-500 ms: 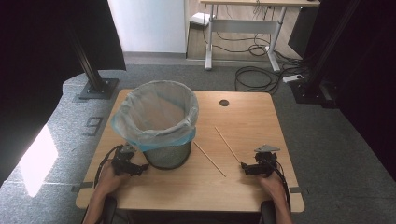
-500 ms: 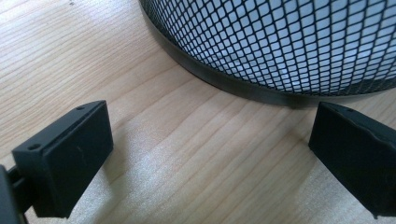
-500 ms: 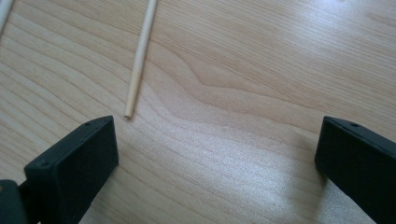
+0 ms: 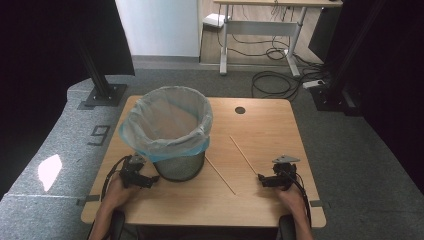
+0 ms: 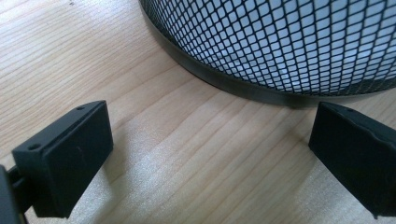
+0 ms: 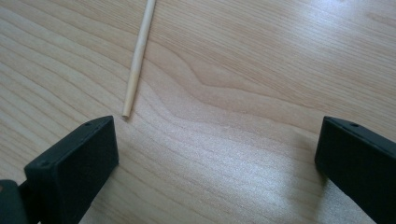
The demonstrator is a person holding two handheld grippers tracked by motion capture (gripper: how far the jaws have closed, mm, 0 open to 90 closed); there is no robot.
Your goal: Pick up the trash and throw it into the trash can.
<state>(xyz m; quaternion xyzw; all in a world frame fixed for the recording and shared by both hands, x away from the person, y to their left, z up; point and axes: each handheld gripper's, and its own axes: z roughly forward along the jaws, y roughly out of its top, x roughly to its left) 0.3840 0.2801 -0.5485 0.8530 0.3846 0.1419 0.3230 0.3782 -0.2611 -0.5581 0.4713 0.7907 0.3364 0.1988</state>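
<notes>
A black mesh wastebasket [image 4: 172, 135] lined with a pale blue bag stands on the left half of the wooden table [image 4: 260, 120]. Its mesh wall [image 5: 289, 42] rises just beyond my left gripper [image 5: 210, 154], whose jaws stand open on bare wood. That left gripper [image 4: 150, 181] rests at the basket's near left foot. Two thin wooden sticks lie on the table: one [image 4: 243, 154] in front of my right gripper [image 4: 261, 181], another [image 4: 220, 175] nearer the basket. In the right gripper view, the near stick end [image 6: 135, 70] lies just past my open right gripper [image 6: 217, 158].
A round cable hole [image 4: 240, 110] sits near the table's far edge. Grey carpeted floor surrounds the table, with black stand bases [image 4: 102, 95] at the far left and right. A desk frame and cables [image 4: 275, 80] lie beyond.
</notes>
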